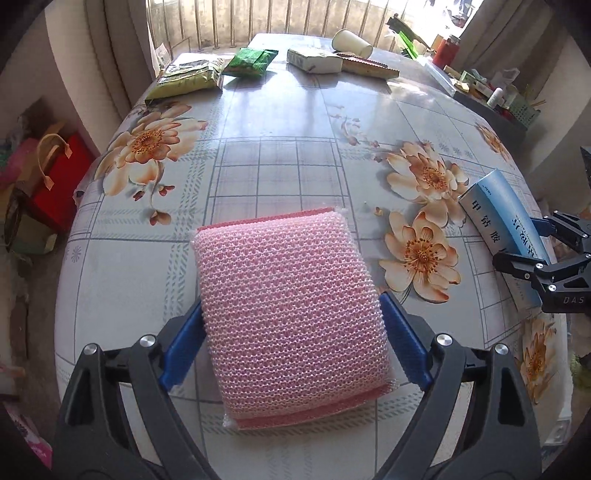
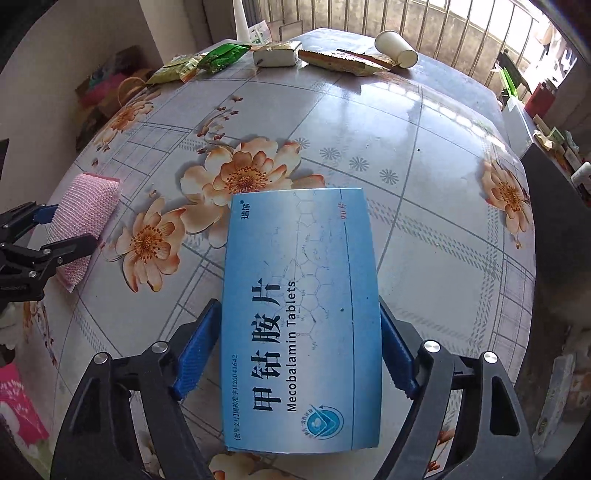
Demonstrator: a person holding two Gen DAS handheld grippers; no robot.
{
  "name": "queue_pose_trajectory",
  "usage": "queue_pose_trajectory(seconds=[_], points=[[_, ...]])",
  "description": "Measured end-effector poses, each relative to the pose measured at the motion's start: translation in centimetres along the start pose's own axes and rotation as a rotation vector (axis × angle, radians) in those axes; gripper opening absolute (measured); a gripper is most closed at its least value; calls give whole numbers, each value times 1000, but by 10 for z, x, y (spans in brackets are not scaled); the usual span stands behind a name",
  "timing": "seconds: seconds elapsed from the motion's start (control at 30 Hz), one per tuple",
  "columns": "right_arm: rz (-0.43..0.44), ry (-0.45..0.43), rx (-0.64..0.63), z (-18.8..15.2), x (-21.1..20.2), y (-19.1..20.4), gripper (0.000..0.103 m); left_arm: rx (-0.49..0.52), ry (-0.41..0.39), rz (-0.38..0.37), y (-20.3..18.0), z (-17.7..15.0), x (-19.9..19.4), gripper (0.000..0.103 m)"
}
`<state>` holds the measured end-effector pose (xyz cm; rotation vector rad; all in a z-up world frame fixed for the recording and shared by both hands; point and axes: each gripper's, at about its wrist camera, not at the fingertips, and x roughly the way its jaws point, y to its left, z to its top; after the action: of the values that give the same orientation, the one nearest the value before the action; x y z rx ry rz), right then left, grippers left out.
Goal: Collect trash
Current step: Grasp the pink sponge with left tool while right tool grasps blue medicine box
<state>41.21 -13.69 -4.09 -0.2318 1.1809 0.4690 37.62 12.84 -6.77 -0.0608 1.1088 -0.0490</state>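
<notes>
1. Barred windows [image 1: 258, 22] let daylight onto a glossy table [image 1: 295, 122] covered in a grey-checked oilcloth printed with orange flowers; bags and boxes crowd the floor on the left, and a cluttered shelf stands along the right.
2. Along the far edge lie a yellow-green foil packet [image 1: 184, 79], a crinkled green wrapper [image 1: 251, 61], a white cardboard carton [image 1: 314, 59], a flat brown ridged wrapper [image 1: 369, 66] and a tipped white paper cup [image 1: 351, 42].
3. Near the near edge, a pink sponge in knitted mesh [image 1: 291, 306] lies flat between the blue ribbed pads [image 1: 402, 347] of the left gripper [image 1: 291, 350]; whether the pads press its sides or only flank it I cannot tell.
4. To its right, by the near right edge, a smooth blue cardboard tablet box [image 2: 299, 317] printed "Mecobalamin Tablets" sits between the right gripper's [image 2: 299, 350] pads; the grip is equally unclear.
</notes>
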Motion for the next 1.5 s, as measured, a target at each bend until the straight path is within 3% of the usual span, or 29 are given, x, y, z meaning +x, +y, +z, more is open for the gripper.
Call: queue_pose_trajectory(seconds=[0.1,0.2,0.37,0.47,0.57,0.87,1.07,1.13,1.5], points=[[32,-15,46,-32,-14,9,74,40,-35,5,-8,-10,-6,79],[9,-28,95,-70,-29,20,74,59,-8,-40,-17,-27,-18,78],[40,-78,207,-148,-62,37,74,115,39,-149,-46,-95,-53,79],[39,-110,243,-188,-78,48,74,81,50,-198,-50,-133,-72,80],[48,-129,274,-211,-85,52,80,52,44,-191,-53,-157,-84,83],[-24,-155,280,-216,-84,55,82,81,-19,-2,-70,-165,-78,84],[-65,-182,278,-218,-83,60,80,92,-39,29,-74,-167,-78,84],[-71,-187,284,-218,-84,59,72,95,-46,29,-75,-168,-80,82],[-57,-197,311,-216,-84,55,72,100,-56,37,-80,-169,-82,79]])
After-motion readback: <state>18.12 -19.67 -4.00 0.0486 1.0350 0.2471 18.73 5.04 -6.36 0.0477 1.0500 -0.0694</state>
